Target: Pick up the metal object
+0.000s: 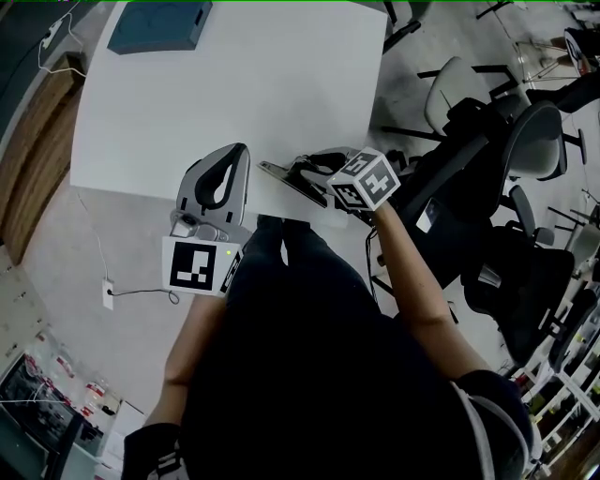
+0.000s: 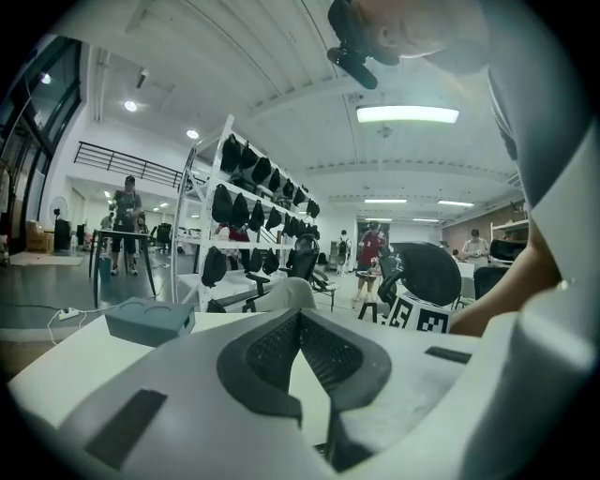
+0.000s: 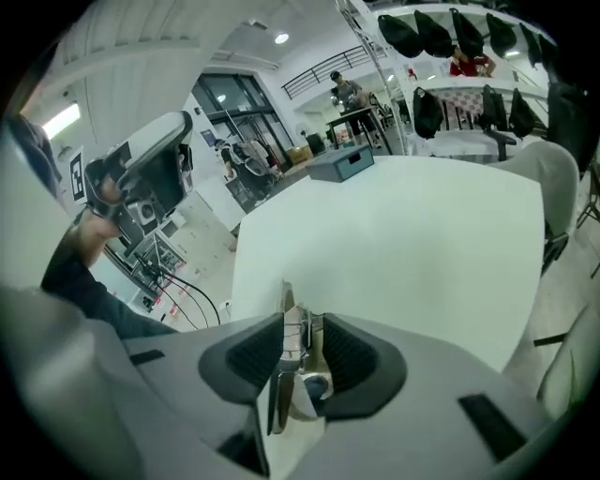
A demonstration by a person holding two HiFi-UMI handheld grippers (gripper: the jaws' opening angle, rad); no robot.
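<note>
As right gripper [image 3: 302, 328] pinches it, metal object [image 1: 278, 172] protrudes.

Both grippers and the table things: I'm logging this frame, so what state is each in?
left gripper: shut, nothing between its jaws.
right gripper: shut on the metal object.
metal object: clamped edge-on, its tip sticking out past the jaws.
blue-grey box: lying on the table at its far corner, untouched.
</note>
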